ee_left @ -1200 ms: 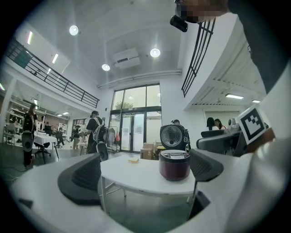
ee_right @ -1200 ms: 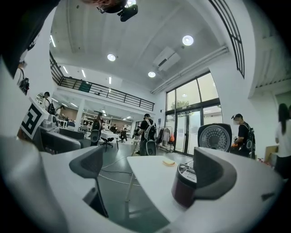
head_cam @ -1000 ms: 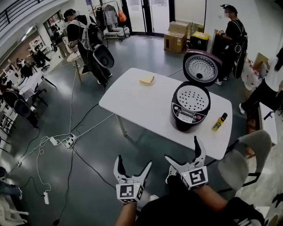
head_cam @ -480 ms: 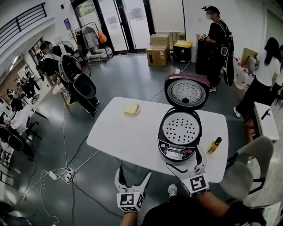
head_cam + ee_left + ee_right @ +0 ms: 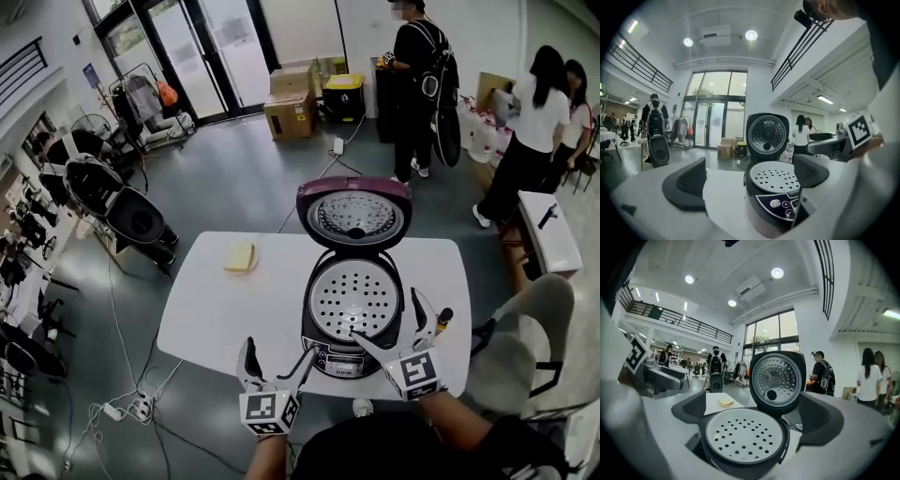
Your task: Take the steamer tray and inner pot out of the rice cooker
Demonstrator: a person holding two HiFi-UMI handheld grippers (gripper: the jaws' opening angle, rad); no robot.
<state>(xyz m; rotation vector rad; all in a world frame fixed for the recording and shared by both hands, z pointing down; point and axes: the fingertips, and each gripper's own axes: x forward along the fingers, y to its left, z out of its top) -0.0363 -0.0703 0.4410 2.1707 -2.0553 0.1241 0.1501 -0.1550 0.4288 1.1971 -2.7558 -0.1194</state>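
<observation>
A black rice cooker (image 5: 330, 349) stands on the white table (image 5: 220, 309) with its lid (image 5: 354, 215) swung up. A white perforated steamer tray (image 5: 355, 298) fills its mouth, and the inner pot is hidden under it. My right gripper (image 5: 392, 330) hovers open at the cooker's front right rim, its jaws framing the steamer tray (image 5: 743, 435). My left gripper (image 5: 277, 358) hangs open at the table's near edge, left of the cooker's control panel (image 5: 780, 207). Both grippers hold nothing.
A yellow sponge (image 5: 240, 257) lies at the table's far left. A small yellow bottle (image 5: 441, 321) stands right of the cooker. A grey chair (image 5: 532, 328) is at the right. People (image 5: 418, 75) and boxes (image 5: 289, 112) are beyond the table.
The table and cooker have come much closer. Both grippers have moved up to the table's near edge, the right one to the cooker's rim.
</observation>
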